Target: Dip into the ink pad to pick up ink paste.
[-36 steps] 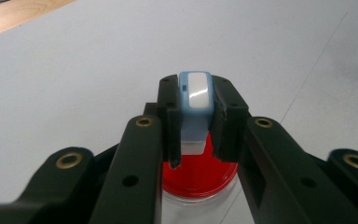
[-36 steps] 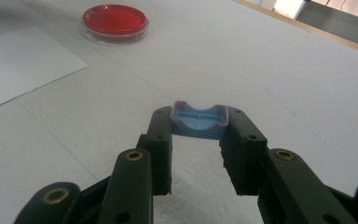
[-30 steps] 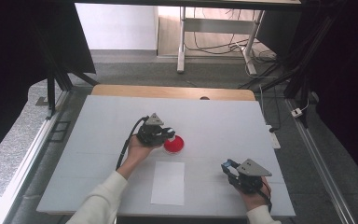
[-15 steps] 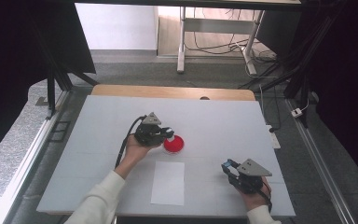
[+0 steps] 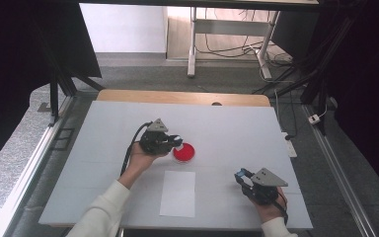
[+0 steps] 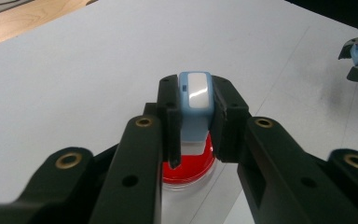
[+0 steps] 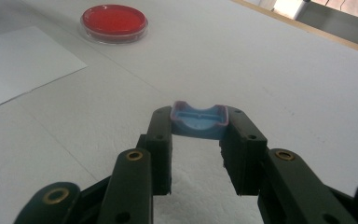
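A: left gripper [image 6: 193, 135] jaws first – clamped on a small blue and white piece [image 6: 195, 100], held upright between the pads, white face glossy

B: ok. what's under it?

A: red dish [image 6: 189, 170], round with a clear rim, right below the jaw tips. can't tell if the piece touches it. in the high view the left gripper [image 5: 170, 142] sits just left of the red dish [image 5: 184, 153], about mid worktop

B: right one?

A: right gripper [image 7: 198, 140] jaws closed on a blue cap [image 7: 199, 120], shallow, hollow side up, pinched by its two ends at the tips. hovering or resting on the worktop, can't tell

B: where on the worktop?

A: high view: right gripper [image 5: 244, 178] near the front right corner, hand [image 5: 271, 207] coming over the front edge. well apart from the dish

B: anything else?

A: white paper sheet [image 5: 178, 193] flat near the front edge, between the two hands, just in front of the dish. white worktop [image 5: 103, 128], wooden strip along its far edge. left sleeve [image 5: 101, 210] white, comes in from the front left
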